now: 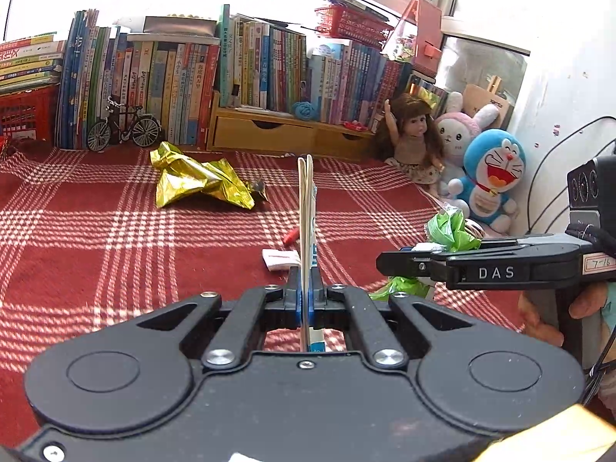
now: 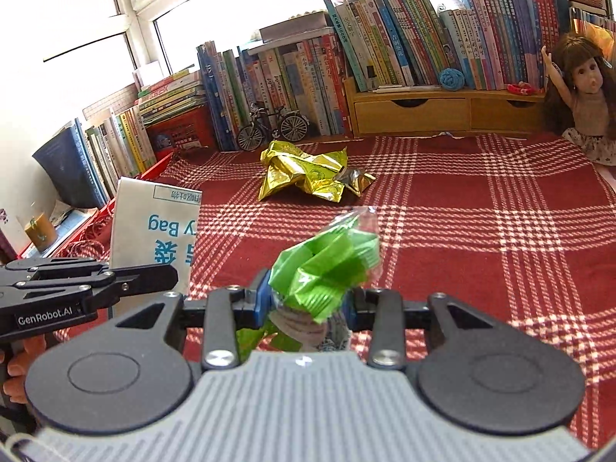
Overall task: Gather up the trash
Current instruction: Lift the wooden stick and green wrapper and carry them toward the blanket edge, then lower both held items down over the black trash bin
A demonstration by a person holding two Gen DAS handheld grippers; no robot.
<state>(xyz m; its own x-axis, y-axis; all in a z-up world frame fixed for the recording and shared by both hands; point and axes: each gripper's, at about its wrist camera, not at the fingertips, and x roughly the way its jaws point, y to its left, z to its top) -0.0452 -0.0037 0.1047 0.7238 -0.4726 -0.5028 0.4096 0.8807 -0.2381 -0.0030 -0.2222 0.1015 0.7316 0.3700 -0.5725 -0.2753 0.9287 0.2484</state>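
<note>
Left gripper point(image 2: 169, 275) at lower left of the right wrist view, pinched tight on a flat paper bag point(image 2: 154, 231) held upright. Centre: right gripper point(image 2: 308, 302) clamped on a green wrapper point(image 2: 327, 269), lifted off the cloth point(image 2: 481, 231). Upper centre: gold wrapper point(image 2: 308, 173) lying on the cloth, near the books point(image 2: 308, 77).

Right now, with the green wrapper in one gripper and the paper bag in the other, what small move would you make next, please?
Probably carry the green wrapper, clamped in the right gripper, left to the paper bag the left gripper pinches shut; its mouth looks closed and needs opening.
</note>
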